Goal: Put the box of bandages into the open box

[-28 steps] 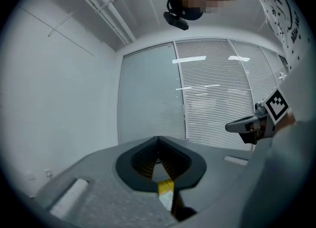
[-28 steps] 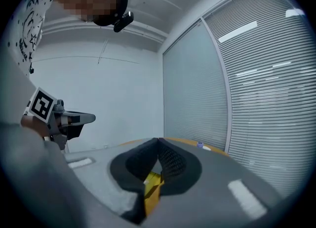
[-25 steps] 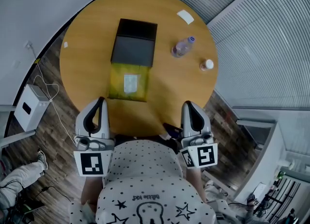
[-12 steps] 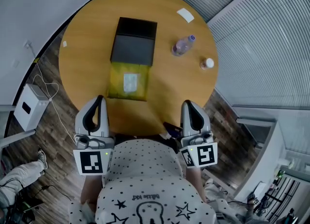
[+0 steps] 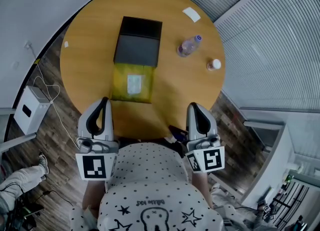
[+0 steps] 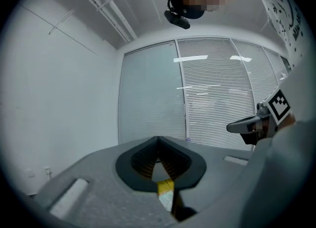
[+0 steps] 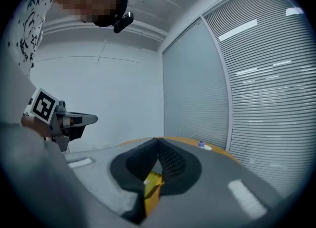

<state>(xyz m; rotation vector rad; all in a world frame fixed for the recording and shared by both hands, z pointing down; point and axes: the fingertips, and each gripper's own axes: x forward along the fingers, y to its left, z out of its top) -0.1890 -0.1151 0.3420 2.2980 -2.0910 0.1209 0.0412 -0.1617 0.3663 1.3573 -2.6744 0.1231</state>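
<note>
Holding left gripper (image 5: pixel 103 100) and right gripper (image 5: pixel 192 106) at near edge of table (image 5: pixel 90 40), both with jaws pressed together, gripping nothing. Seeing open box (image 5: pixel 120 87) sitting mid-table, dark lid (image 5: pixel 138 45) lying flipped back beyond it. Inside yellow tray, pale packet (image 5: pixel 134 84) lying flat. Judging it box of bandages, so placing looking done, though not confirming. Outside, bottle (image 5: pixel 188 48) and white card (image 5: pixel 191 14) sitting well apart.

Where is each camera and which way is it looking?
Head view: on the head, facing down at the table, left gripper, right gripper and spotted shirt.
Left gripper view: on that gripper, facing along shut jaws toward blinds; right gripper shows.
Right gripper view: likewise, across the table; left gripper shows.
Shared: the yellow box.
</note>
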